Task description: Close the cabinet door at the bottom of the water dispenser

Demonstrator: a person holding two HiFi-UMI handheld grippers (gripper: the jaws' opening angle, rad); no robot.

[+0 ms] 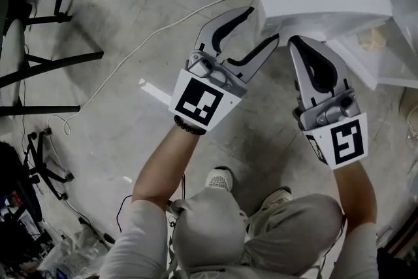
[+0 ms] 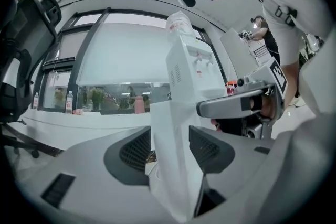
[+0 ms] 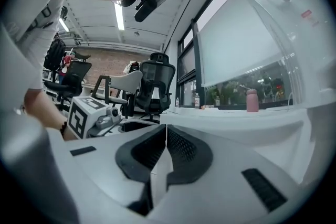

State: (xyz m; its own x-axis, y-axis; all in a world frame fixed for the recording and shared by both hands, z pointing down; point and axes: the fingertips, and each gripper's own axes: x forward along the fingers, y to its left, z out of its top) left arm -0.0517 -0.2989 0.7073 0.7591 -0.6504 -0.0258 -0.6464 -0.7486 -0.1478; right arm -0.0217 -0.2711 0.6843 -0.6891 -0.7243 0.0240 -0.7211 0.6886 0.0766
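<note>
Presently, approach step: door not yet shut. Water dispenser (image 1: 326, 6) is seen standing at the far right edge of the floor (image 1: 130, 114), with a bottle on top. A white slab jutting from its lower body toward the right hand is taken to be the open cabinet door (image 1: 356, 65), though the steep downward angle leaves that uncertain.

Left gripper (image 1: 261, 26) is held level with jaws spread wide. The dispenser's near corner is framed between them and nothing is gripped. Right gripper (image 1: 297, 46) is held with jaws pressed together and empty, tips just beside the slab's near edge.

Next move, as judged: a closed jaw is to be laid flat against the door's outer face and the door swung back until flush with the cabinet. The push is best applied near the free edge, away from the hinge, with the wide left jaws kept out of the closing gap.

Floor is noted as polished grey concrete, mottled. A white cable (image 1: 163, 29) is trailed across it, and chair bases (image 1: 59, 62) are ranged along its left edge. Large blinded windows and a sill with bottles are seen behind the dispenser.
</note>
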